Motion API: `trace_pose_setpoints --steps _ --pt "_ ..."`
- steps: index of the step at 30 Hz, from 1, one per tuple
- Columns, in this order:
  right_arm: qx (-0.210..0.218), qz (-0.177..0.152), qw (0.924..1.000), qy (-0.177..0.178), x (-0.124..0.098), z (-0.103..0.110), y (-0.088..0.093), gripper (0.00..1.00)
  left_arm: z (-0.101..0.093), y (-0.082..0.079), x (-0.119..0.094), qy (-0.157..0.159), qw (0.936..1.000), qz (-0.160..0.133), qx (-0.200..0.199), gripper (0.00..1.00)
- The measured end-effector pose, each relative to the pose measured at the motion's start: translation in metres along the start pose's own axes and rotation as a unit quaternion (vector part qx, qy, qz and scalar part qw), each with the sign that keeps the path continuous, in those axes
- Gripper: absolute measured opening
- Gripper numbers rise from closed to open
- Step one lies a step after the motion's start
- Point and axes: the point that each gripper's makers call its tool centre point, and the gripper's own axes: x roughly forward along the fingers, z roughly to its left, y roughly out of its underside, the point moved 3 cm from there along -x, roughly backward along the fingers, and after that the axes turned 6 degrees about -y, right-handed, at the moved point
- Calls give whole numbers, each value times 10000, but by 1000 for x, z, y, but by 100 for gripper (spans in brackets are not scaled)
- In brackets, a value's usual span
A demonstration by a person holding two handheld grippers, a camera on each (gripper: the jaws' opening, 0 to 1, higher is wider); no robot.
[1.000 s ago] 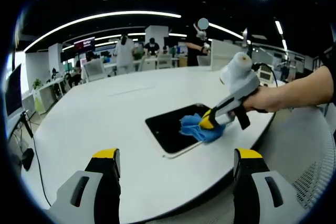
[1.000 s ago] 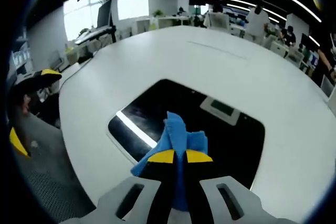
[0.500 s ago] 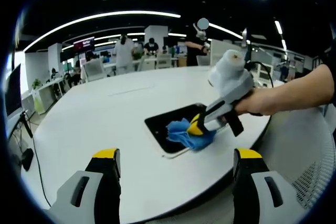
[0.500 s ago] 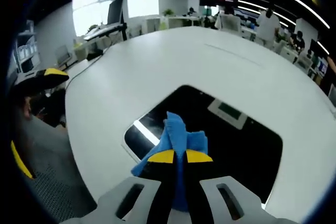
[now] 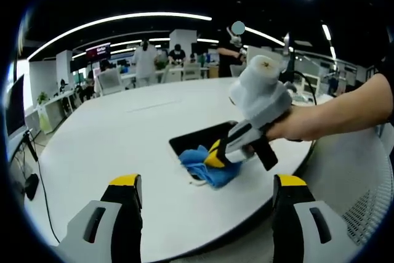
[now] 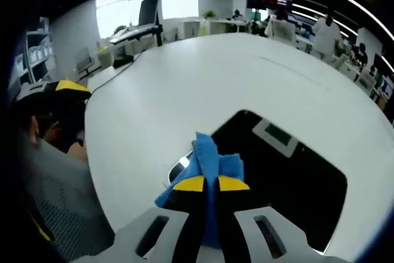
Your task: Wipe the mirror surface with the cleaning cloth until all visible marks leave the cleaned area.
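White worktop [image 5: 111, 146] bare around dark mirror [image 6: 289, 183]. Right gripper [image 6: 205, 184] clamped on blue cloth [image 5: 203, 163] at mirror's near corner. Left gripper [image 5: 206, 188] jaws apart, off worktop's edge.

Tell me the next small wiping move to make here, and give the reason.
Probably sweep the right gripper back across the mirror. Its jaws are shut on the blue cloth, which sits at the mirror's near corner, partly over the white table, so most of the dark glass lies beyond it, unwiped in this stroke.
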Motion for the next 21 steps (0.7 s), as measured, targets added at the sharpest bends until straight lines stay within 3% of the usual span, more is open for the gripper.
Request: trace_pose_setpoints --steps 12,21 --pt "-31 -95 9998 -163 5 6 -4 0 -1 0 0 44 10000 13 0 87" --pt "-318 -176 9992 -159 5 5 -3 0 -1 0 0 31 10000 -7 -7 87"
